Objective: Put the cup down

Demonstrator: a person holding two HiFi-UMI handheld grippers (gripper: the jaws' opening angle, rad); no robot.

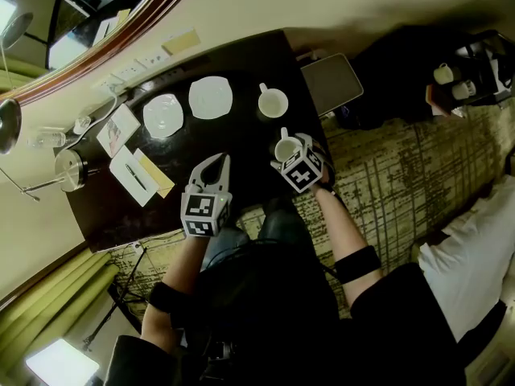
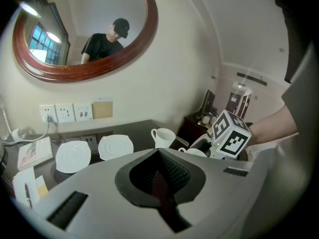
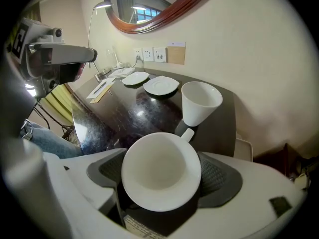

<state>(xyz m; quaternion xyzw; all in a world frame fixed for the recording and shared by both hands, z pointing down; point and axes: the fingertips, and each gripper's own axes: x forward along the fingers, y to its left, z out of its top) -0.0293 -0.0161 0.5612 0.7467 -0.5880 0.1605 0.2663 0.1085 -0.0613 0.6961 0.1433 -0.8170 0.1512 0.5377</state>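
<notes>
The right hand-held gripper (image 1: 288,155) is clamping a white cup (image 3: 160,169) just beside the standing cup (image 1: 273,101) on the counter (image 1: 241,147). The left hand-held gripper (image 1: 216,164) is hovering left of that standing cup, jaws together.

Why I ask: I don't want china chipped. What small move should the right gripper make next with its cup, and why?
Probably ease the right gripper straight down until the cup rests on the dark table, before any release. The jaws grip the cup's sides, its base is hidden, so contact is unconfirmed, and the second cup stands close beyond it.
</notes>
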